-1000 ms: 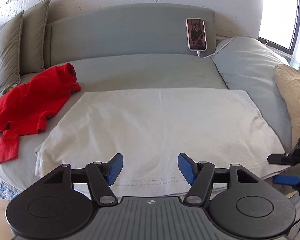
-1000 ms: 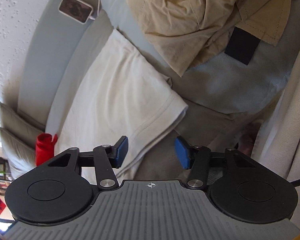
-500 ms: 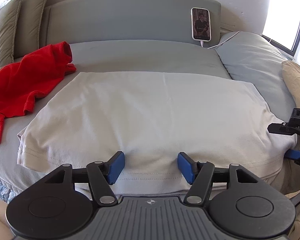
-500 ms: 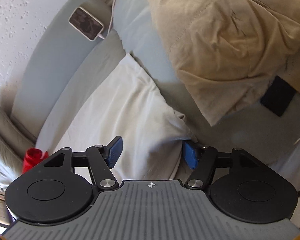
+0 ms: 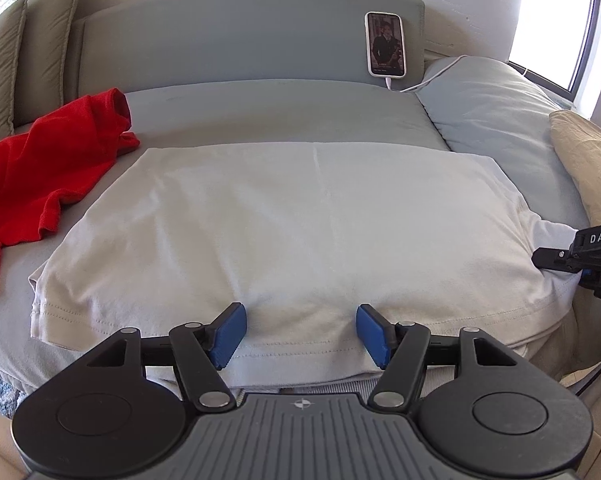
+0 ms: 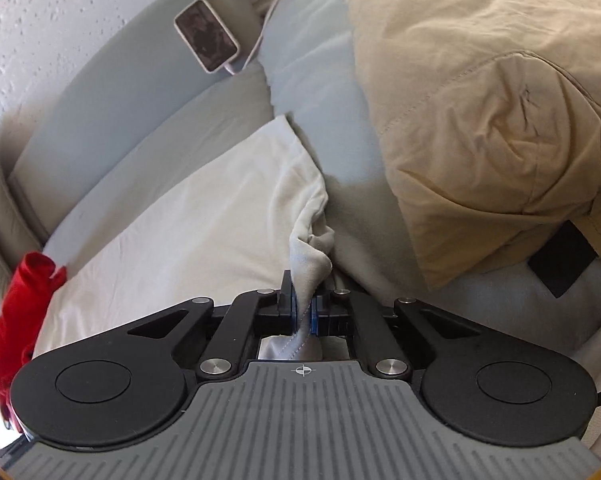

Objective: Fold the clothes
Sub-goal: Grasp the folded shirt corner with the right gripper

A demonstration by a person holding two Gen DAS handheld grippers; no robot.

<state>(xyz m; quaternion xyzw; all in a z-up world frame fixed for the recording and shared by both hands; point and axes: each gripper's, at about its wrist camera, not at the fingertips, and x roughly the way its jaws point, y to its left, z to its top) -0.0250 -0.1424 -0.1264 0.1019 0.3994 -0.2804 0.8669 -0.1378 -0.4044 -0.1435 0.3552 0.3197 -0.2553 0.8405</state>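
Note:
A white shirt (image 5: pixel 300 220) lies flat on the grey sofa seat (image 5: pixel 280 112), its hem toward me. My left gripper (image 5: pixel 300 334) stands open over the middle of that hem, a blue pad (image 5: pixel 228 334) on each side of a stretch of cloth. At the shirt's right end my right gripper (image 6: pixel 302 312) has its jaws closing tight on a bunched fold of the white shirt (image 6: pixel 180 232), and cloth pokes out on both sides of the pads. In the left wrist view the right gripper (image 5: pixel 580 260) shows at the right edge.
A red garment (image 5: pixel 48 168) lies crumpled left of the shirt. A tan garment (image 6: pixel 480 120) is heaped on the grey cushion at the right. A phone (image 5: pixel 385 45) on a cable leans against the backrest. Olive cushions (image 5: pixel 20 60) stand far left.
My right gripper went from open around the shirt's right edge to shut on it, and it rolled. The left gripper has edged forward over the hem and stays open.

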